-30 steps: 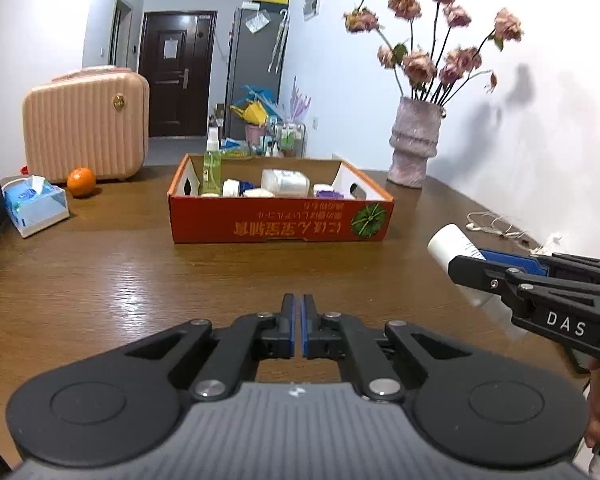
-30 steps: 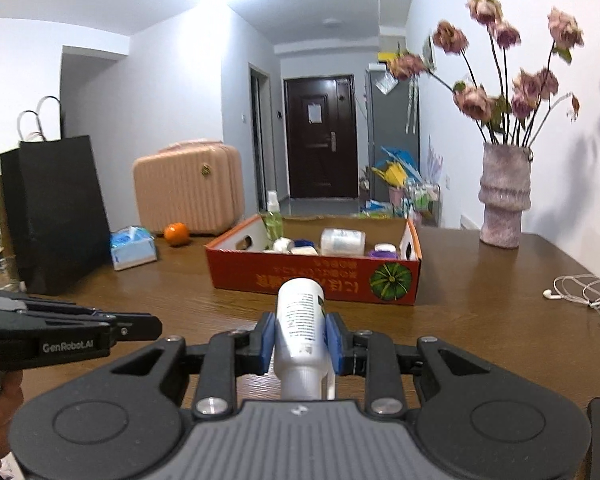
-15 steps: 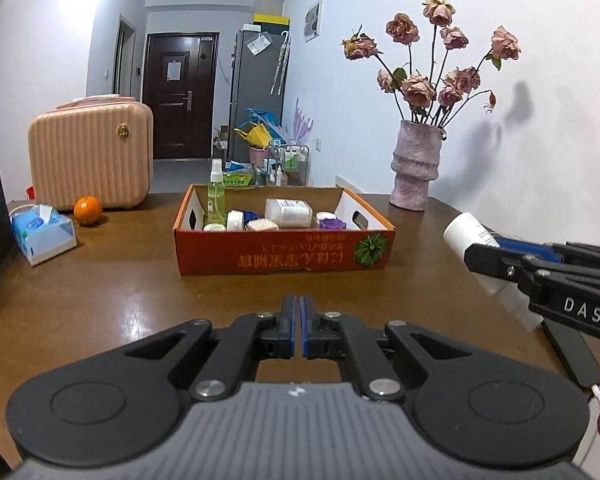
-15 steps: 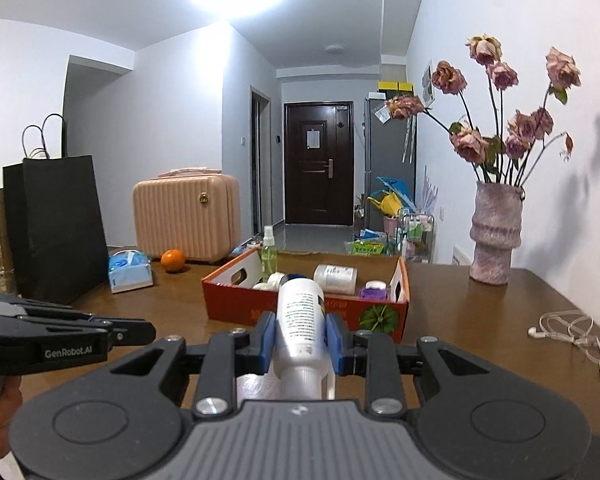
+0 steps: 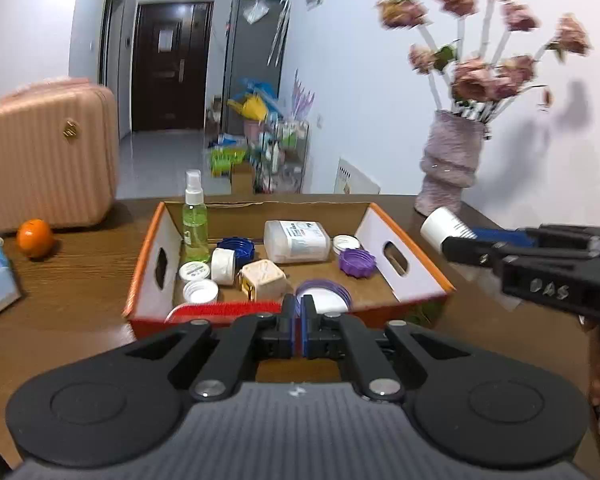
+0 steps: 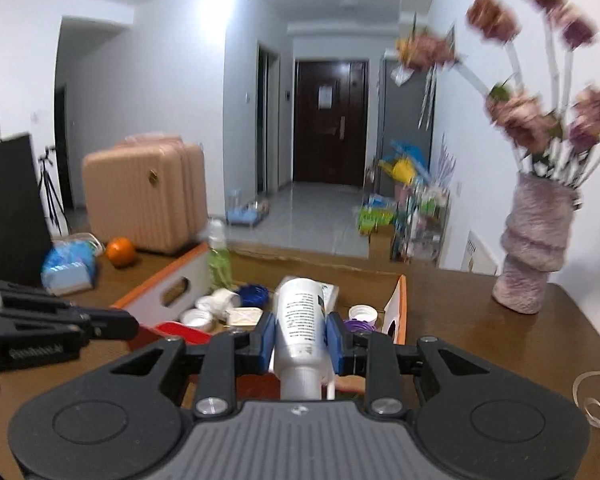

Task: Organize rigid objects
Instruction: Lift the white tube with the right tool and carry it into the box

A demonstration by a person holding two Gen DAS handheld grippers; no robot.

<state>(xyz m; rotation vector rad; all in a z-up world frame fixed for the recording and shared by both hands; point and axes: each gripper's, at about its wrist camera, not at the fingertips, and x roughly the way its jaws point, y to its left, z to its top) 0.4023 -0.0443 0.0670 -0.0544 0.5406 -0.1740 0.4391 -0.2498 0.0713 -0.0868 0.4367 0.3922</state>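
An orange cardboard box [image 5: 396, 264] [image 6: 400, 300] stands on the brown table and holds a green spray bottle [image 5: 194, 224], a white jar [image 5: 298, 240], lids and caps. My right gripper [image 6: 300, 334] is shut on a white tube [image 6: 300, 320] and holds it above the box's near right corner. The tube's end also shows in the left wrist view [image 5: 444, 226]. My left gripper [image 5: 298, 324] is shut and empty, just in front of the box's near wall.
A vase of dried flowers [image 5: 452, 168] [image 6: 536, 240] stands at the back right. A pink suitcase [image 5: 48, 152], an orange [image 5: 34, 232] and a tissue pack [image 6: 70, 264] are at the left. A black bag [image 6: 8, 208] stands far left. White cable [image 6: 596, 396] lies at right.
Both grippers have moved forward and higher toward the box, which now looks much closer and shows its contents. The right gripper still holds the tube. The left stays shut.
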